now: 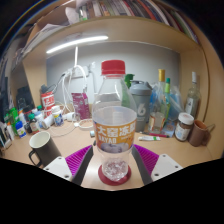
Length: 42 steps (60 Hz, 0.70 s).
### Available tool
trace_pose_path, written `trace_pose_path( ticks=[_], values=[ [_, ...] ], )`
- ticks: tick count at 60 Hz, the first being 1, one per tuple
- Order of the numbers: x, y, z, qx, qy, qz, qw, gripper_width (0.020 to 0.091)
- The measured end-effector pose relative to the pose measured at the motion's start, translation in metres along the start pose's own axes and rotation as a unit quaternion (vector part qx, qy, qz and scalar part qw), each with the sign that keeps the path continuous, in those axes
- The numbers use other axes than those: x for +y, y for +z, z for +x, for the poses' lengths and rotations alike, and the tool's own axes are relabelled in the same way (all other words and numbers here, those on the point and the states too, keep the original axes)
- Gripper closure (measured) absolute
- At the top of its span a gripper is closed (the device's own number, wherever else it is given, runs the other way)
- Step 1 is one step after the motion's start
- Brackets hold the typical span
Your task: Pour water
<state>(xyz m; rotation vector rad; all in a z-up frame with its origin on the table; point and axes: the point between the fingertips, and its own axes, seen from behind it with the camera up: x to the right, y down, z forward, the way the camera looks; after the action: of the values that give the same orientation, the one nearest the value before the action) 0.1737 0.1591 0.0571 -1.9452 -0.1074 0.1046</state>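
Bottle (114,118): clear plastic, red cap at 12 o'clock, orange and white label round its middle, water visible in the lower body.
Bottle position: between the jaws, upright, directly ahead of the camera at centre; its base reads as a red disc at 6 o'clock.
Gripper (114,165): jaws clenched on the bottle, the purple pads (85,158) pressing its lower body from 9 o'clock and 3 o'clock.
Reason for grip height: judged to be low on the body, below the label, so the neck is free to tip toward a receiving vessel.
Cap state: still on; judged that pouring cannot start until it is removed, unless the cap is already loosened, which cannot be told.
Mug (43,148): dark, on the worktop (170,150) at 9 o'clock of the bottle, near it; a likely target for the water, by judgement only.
Clutter: small bottles and jars at 9 o'clock and 3 o'clock along the rear of the worktop, well apart from the jaws.
Risk: a thin plastic wall may deform under clamping and slip when tilted.
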Motion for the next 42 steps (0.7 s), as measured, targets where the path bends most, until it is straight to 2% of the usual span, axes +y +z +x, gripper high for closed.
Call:
trace_pose_path(
  ticks=[11,21,34,42],
  values=[
    [0.005,-0.049,-0.004,0.022,0.033,-0.021,0.999,0.0262],
    [0.002,-0.127,-0.019,0.041,0.047,-0.038,0.997,0.0263],
    [-0.031,-0.24,-0.049,0.073,0.008,-0.021,0.997,0.0261],
    [-0.044,-0.288,-0.073,0.063,0.011,-0.018,0.998,0.026]
  ],
)
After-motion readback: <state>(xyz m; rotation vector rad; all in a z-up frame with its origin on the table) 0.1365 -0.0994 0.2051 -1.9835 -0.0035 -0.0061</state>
